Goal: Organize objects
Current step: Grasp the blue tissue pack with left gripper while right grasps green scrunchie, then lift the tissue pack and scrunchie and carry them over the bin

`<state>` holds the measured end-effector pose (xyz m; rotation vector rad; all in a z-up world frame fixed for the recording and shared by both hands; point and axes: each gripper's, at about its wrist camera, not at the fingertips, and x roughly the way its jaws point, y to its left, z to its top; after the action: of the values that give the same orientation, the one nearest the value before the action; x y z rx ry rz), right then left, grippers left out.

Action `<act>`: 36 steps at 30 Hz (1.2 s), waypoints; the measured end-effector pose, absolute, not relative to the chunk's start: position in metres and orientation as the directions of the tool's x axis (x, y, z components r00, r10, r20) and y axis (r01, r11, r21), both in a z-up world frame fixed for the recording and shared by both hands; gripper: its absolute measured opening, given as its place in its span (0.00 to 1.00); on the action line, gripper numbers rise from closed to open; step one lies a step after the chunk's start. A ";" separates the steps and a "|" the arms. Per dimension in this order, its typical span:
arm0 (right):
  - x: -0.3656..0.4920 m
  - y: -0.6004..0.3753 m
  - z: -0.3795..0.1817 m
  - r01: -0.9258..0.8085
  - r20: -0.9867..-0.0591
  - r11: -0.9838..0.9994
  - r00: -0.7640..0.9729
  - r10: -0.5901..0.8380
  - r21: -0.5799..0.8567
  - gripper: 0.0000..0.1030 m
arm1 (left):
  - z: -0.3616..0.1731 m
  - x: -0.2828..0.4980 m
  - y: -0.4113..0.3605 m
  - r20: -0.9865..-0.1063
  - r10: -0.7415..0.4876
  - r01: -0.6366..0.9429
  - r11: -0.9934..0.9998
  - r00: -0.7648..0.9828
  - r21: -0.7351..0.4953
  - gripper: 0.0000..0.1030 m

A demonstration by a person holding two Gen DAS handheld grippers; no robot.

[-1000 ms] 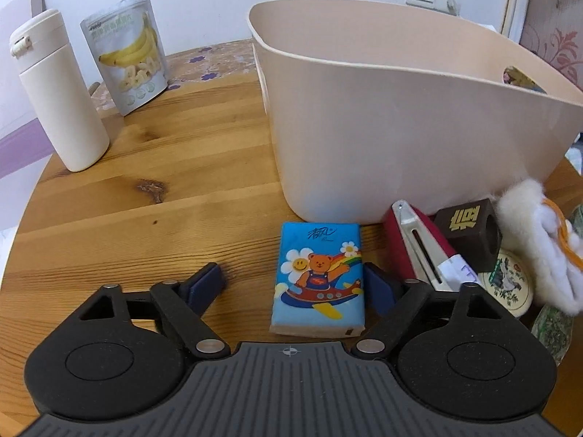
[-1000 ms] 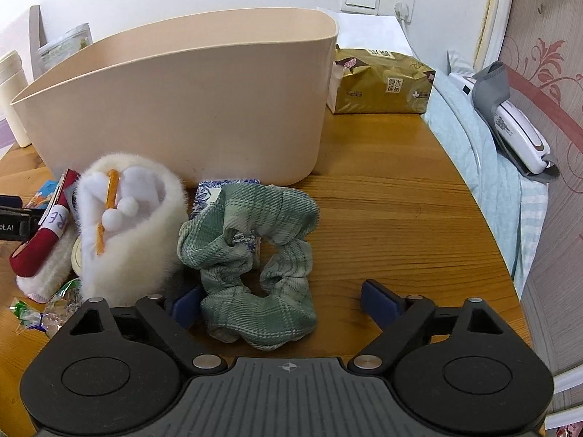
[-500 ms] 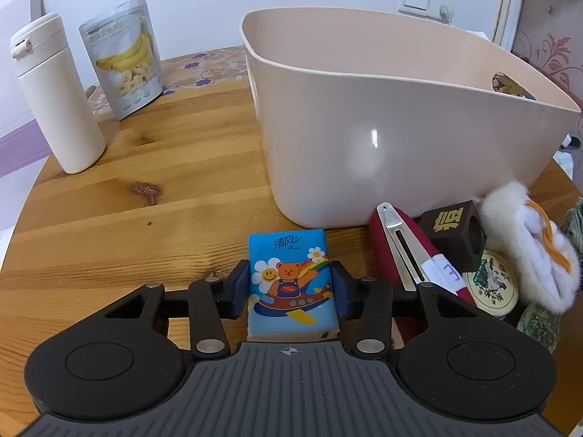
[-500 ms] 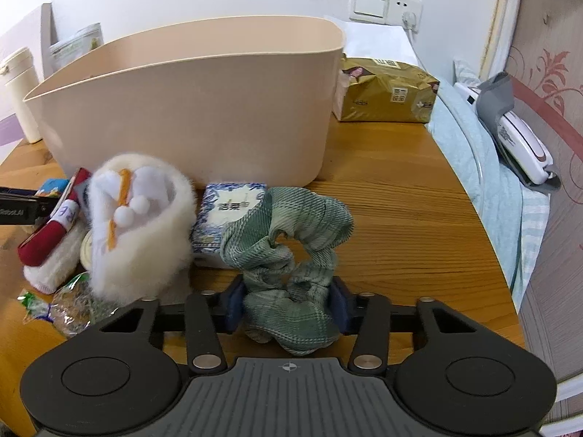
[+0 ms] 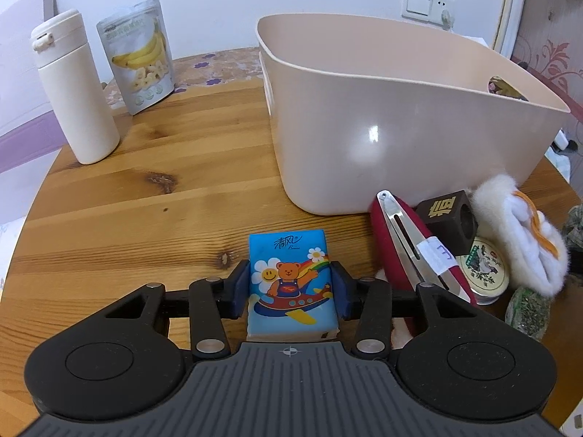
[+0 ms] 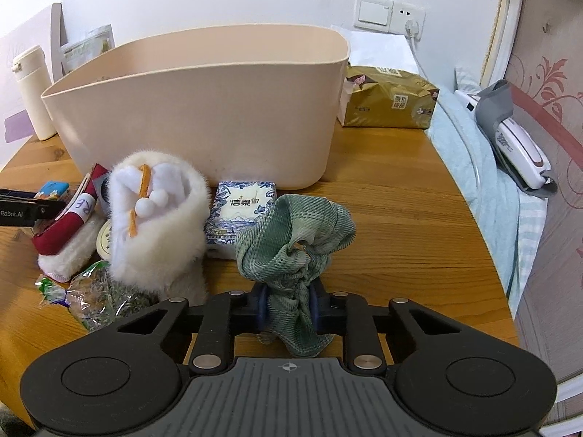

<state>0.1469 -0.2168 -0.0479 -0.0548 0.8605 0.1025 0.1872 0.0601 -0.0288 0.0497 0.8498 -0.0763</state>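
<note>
Left gripper [image 5: 290,293]: its two blue pads are pressed against the long sides of the blue tissue pack [image 5: 290,284], which they clamp between them.
Blue tissue pack: printed with a bear in a plane, a rainbow and a smiling flower; it sits low over the wooden table [image 5: 145,196], in front of the bin, and whether it touches the wood cannot be told.
Right gripper [image 6: 289,309]: the pads are drawn close together and pinch the lower bunch of the green scrunchie [image 6: 297,240].
Green scrunchie: checked fabric, gathered tight between the pads, its upper loop fanning out above them; it stands in front of the patterned tissue pack [image 6: 240,215].
Beige bin [image 6: 204,109]: large, oval, open at the top, standing on the table behind all the small things; nothing can be made out inside it from either view.
Fluffy white item [image 6: 156,218]: plush with an orange strip and small white balls, just left of the patterned tissue pack and close to the bin wall.
Red case [image 5: 411,251]: lies beside the blue tissue pack with a metal clip on top and a white label; a dark brown cube [image 5: 448,222] and a round tin [image 5: 482,273] sit just beyond it.
Green packet [image 6: 98,287]: crinkled wrapper at the near left of the fluffy item.
Far left of table: a cream bottle [image 5: 74,94] stands upright, with a banana chip pouch [image 5: 140,54] behind it by the wall.
Behind the bin on the right: a gold tissue box [image 6: 390,98].
</note>
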 end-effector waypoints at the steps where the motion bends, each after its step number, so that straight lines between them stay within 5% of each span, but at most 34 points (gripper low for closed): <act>1: 0.145 -0.217 -0.046 -0.112 -0.755 0.994 0.652 0.069 -0.006 0.21 | -0.028 0.186 0.060 -0.750 -0.048 0.087 0.996 0.660 0.013 0.45; 36: 0.118 -0.229 0.011 -0.082 -0.625 0.996 0.777 0.076 0.019 0.21 | 0.060 0.142 0.059 -0.578 -0.069 0.107 0.994 0.813 0.032 0.45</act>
<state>0.1184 -0.2294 0.0112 -0.0090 0.6761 0.0852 0.1422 0.0594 0.0604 0.0638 0.6147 -0.0941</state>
